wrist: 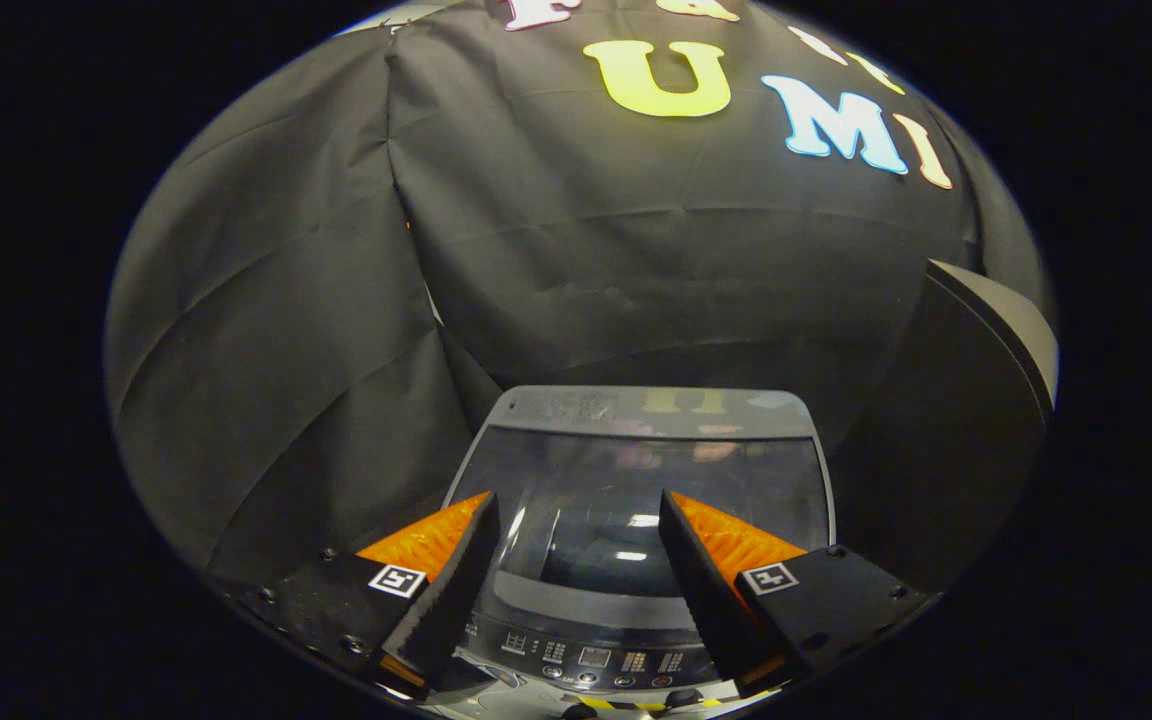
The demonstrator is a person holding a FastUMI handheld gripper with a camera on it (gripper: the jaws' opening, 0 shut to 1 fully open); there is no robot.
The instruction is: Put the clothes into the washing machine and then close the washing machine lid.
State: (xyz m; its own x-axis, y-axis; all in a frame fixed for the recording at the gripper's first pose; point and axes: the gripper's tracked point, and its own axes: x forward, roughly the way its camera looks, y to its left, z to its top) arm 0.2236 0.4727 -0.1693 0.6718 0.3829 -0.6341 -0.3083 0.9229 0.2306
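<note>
The gripper hangs with its fingers spread apart and empty, the washing machine just ahead and below them, its closed glass lid showing between the fingertips.

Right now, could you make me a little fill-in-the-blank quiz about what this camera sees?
1. The washer's glass lid is ____.
2. The gripper's two fingers are spread ____, with nothing between them.
3. The control panel sits ____ the lid, nearest the fingers.
4. Behind the washer hangs a black ____.

Missing words: closed; open; below; cloth
</note>
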